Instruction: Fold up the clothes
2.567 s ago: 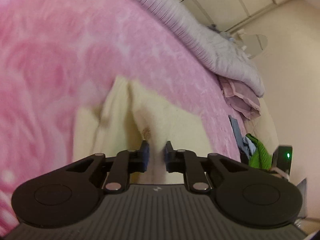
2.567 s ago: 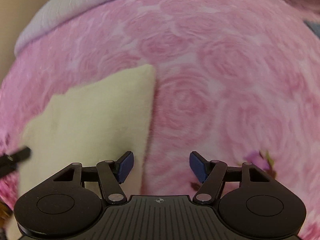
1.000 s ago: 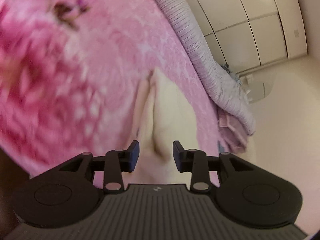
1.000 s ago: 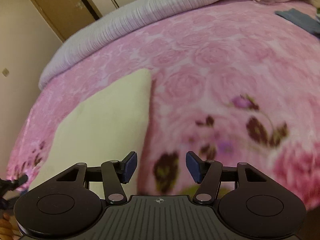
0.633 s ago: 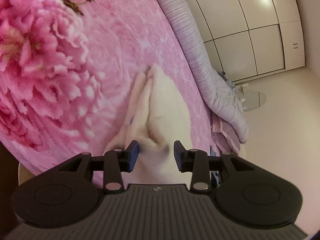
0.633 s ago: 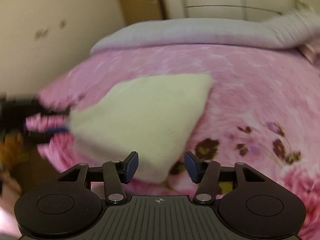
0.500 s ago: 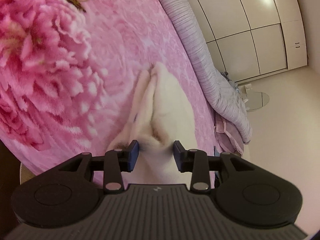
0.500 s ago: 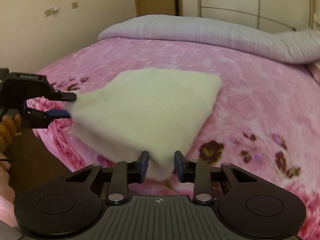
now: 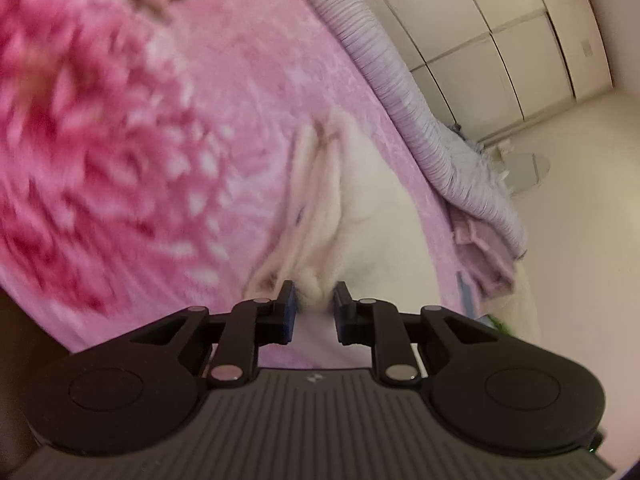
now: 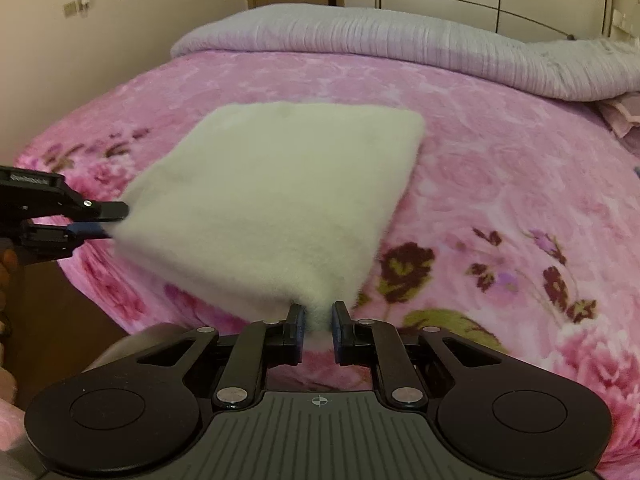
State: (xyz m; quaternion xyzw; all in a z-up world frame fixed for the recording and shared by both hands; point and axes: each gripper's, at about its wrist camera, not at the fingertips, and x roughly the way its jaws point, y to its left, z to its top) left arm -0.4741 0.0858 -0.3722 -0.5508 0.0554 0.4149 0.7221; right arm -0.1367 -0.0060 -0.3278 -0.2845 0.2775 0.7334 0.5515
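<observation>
Since the earlier frames both pairs of tongs have just been closing, each onto a near corner of the fluffy cream-white folded garment (image 9: 360, 208) that lies on the pink rose-patterned fleece bed blanket (image 9: 120, 140).

From the left wrist, our left tongs (image 9: 314, 300) stand narrow with the bunched layers pinched between the pads; the picture is blurred, so we judge every layer is caught but cannot count them. We should keep the squeeze firm.

From the right wrist, our right tongs (image 10: 318, 318) are narrow on the other near corner, and the left tongs (image 10: 100, 220) bite the left corner. To fold cleanly, we should raise both corners together, keep the edge taut, and carry it level toward the far edge near the ribbed lilac quilt (image 10: 400, 40).
</observation>
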